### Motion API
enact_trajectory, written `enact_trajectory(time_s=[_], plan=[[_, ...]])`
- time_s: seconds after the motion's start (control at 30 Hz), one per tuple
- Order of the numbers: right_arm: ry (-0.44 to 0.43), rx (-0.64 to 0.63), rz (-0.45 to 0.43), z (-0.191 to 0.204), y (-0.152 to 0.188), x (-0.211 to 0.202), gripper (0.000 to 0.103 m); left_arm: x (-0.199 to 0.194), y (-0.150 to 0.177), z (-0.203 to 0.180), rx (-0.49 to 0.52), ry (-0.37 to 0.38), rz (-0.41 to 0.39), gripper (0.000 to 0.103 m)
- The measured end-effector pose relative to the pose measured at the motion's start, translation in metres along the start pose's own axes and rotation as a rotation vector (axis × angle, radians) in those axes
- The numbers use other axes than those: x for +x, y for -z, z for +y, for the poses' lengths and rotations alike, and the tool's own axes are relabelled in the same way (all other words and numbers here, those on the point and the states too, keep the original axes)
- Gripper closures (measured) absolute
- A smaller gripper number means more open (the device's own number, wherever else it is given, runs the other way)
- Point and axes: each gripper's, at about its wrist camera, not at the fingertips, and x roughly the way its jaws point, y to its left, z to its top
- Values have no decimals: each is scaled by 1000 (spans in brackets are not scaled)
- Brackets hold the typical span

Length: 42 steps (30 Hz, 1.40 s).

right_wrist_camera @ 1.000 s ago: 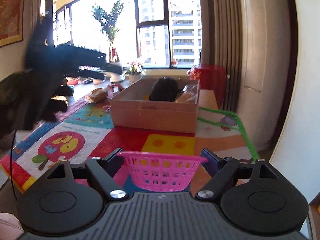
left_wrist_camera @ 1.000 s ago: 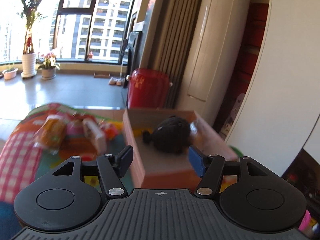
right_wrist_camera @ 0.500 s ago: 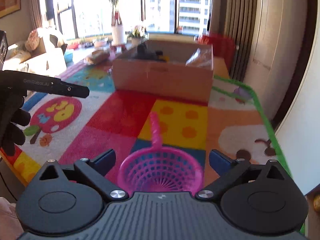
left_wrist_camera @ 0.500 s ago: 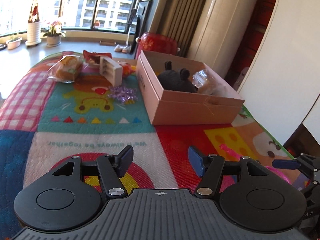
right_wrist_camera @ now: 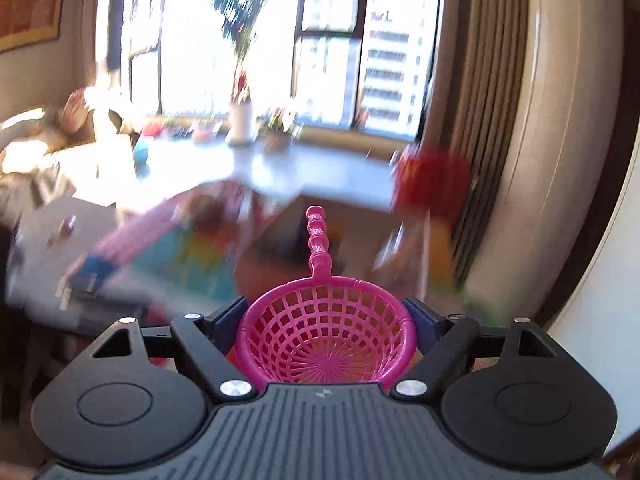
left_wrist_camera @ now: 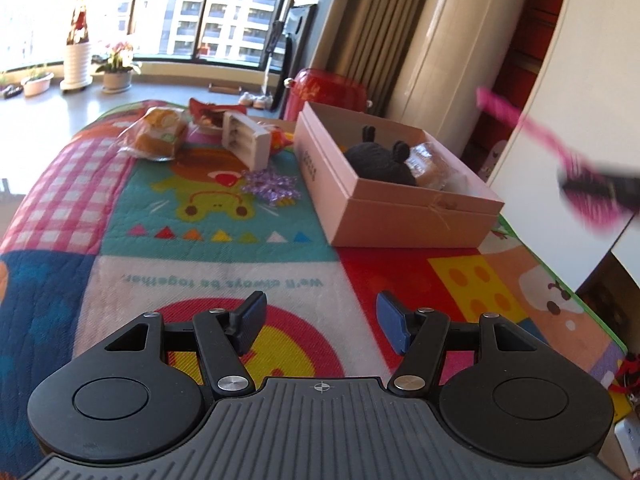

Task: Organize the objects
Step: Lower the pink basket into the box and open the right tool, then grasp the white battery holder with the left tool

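Between the blue pads of our right claw (right_wrist_camera: 328, 320) sat the pink toy strainer (right_wrist_camera: 326, 344), its mesh bowl spanning the gap and its beaded handle pointing away from us. The jaws were closing on the bowl's rim, and the pads looked to be touching both sides; we judged the wide bowl the better hold, since the thin handle would swivel. Everything behind it was smeared by motion. From the left wrist view the same strainer (left_wrist_camera: 592, 196) showed as a pink blur in the air at the far right, beyond the pink cardboard box (left_wrist_camera: 400, 216).

Our left claw (left_wrist_camera: 320, 320) hung half open and empty over the colourful play mat (left_wrist_camera: 224, 276), likely kept free for the next pick. The box already held a black plush toy (left_wrist_camera: 380, 160) and a wrapped bun (left_wrist_camera: 430, 162), so we took it as the collecting place. Loose on the mat beside it lay a purple bow (left_wrist_camera: 272, 186), a small white organiser (left_wrist_camera: 246, 140) and a bagged loaf (left_wrist_camera: 158, 134), still to be gathered.
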Motion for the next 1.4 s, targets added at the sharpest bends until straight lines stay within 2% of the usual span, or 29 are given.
enact_trajectory(time_s=[0.1,0.13,0.17,0.23,0.33,0.5,0.67,0.83,0.97,1.03,1.13,1.3,1.33,1.37,1.4], plan=[[73,4,-48,-4,-34,28,19,-1,1,7,-19,-3,-2,37],[107,9,-58,-6,-43,42,15,-1,1,9,-24,-7,-3,37],[136,18,-57,-8,-49,57,2,-1,2,12,-30,-11,-4,37],[157,50,-27,-14,-51,84,0,-2,2,19,-41,-22,-7,37],[129,87,36,-13,-36,106,0,0,2,31,-58,-41,-7,37],[117,46,61,9,14,105,0,14,-9,44,-78,-65,-10,38],[95,-14,47,26,47,93,0,36,-44,42,-88,-57,-49,38],[55,23,83,29,63,106,0,73,-88,38,-138,-65,-78,38],[27,78,99,19,62,109,0,93,-115,36,-188,-59,-86,38],[10,97,84,14,62,105,0,100,-122,31,-166,-88,-95,38],[-14,96,66,14,62,104,0,114,-130,32,-169,-175,-101,38],[4,128,150,11,61,120,0,144,-147,40,-185,-247,-89,38],[2,142,174,9,62,125,0,151,-149,40,-176,-262,-79,40],[3,159,193,6,62,128,0,155,-150,40,-171,-273,-70,51],[4,177,208,3,62,131,0,157,-150,41,-173,-268,-70,57]])
